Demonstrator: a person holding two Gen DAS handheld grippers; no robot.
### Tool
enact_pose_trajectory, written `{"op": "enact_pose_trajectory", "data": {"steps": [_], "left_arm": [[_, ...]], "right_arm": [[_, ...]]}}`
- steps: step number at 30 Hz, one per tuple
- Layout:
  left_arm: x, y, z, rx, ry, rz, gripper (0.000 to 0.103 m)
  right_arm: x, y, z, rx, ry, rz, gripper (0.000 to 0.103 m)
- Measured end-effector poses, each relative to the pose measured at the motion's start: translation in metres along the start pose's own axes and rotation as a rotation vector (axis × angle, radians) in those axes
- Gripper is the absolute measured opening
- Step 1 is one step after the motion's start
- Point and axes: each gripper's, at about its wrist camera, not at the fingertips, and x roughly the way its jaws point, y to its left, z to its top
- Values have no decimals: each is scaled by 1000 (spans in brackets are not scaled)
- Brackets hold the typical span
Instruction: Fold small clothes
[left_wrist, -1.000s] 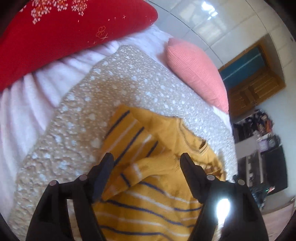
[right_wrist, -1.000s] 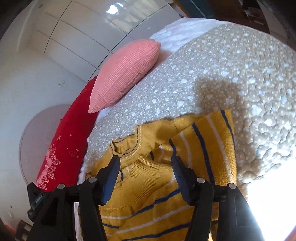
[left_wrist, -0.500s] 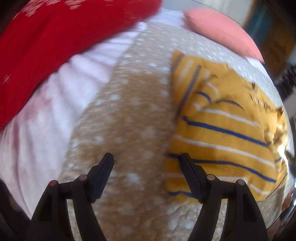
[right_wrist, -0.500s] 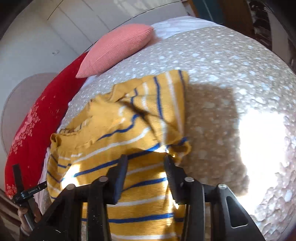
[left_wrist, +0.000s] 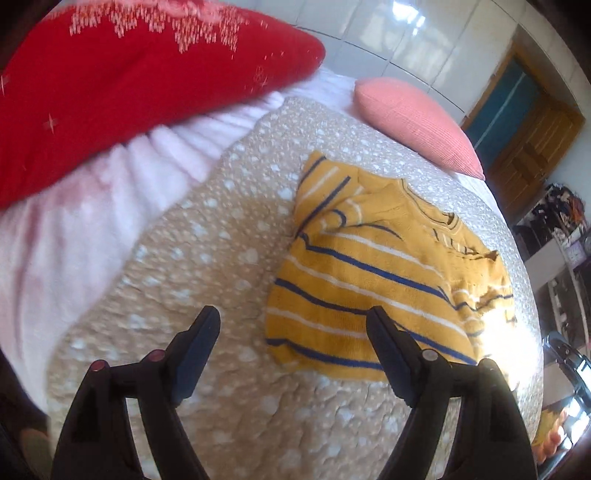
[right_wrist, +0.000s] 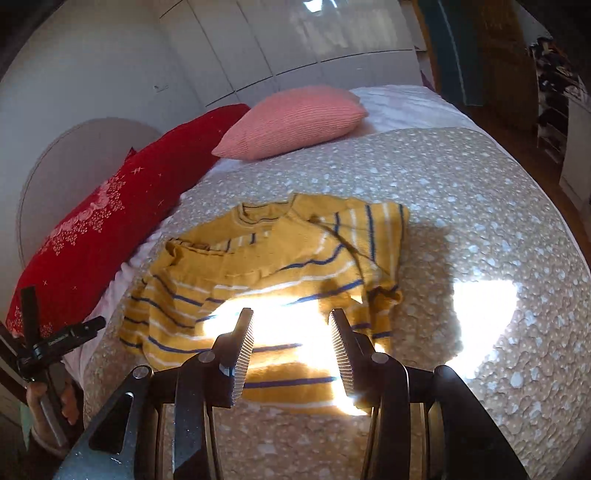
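A small yellow sweater (left_wrist: 373, 273) with blue and white stripes lies partly folded on the beige spotted blanket (left_wrist: 207, 266), sleeves laid over its body. It also shows in the right wrist view (right_wrist: 266, 266), with a bright sun patch on its lower part. My left gripper (left_wrist: 293, 325) is open and empty, above the blanket just left of the sweater's hem. My right gripper (right_wrist: 291, 328) is open and empty, held above the sweater's lower edge, apart from it.
A red embroidered pillow (left_wrist: 122, 81) and a pink pillow (left_wrist: 413, 122) lie at the head of the bed; they also show in the right wrist view (right_wrist: 103, 229) (right_wrist: 295, 118). A white sheet (left_wrist: 66, 236) borders the blanket. Shelves and a wooden door (left_wrist: 532, 147) stand to the right.
Both grippers have pulled back from the sweater and let it go. It now lies folded on the blanket. The left gripper swung left, then back toward the hem.
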Motion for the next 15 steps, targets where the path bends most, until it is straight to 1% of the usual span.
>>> {"op": "enact_pose_trajectory", "data": {"steps": [3, 5, 8, 10, 12, 15], "left_arm": [[24, 4, -8, -17, -9, -7, 80], [36, 10, -12, -27, -25, -14, 75], [37, 16, -13, -31, -74, -61, 74], [37, 20, -12, -32, -80, -85, 74], [39, 22, -11, -45, -80, -98, 74], [37, 20, -11, -32, -80, -94, 75]], "right_arm": [[30, 30, 6, -6, 40, 35, 45], [54, 54, 12, -25, 80, 62, 45], [99, 94, 22, -65, 127, 90, 45], [131, 122, 31, -86, 156, 110, 45], [166, 149, 40, -100, 192, 113, 45], [214, 184, 52, -135, 249, 81, 45]]}}
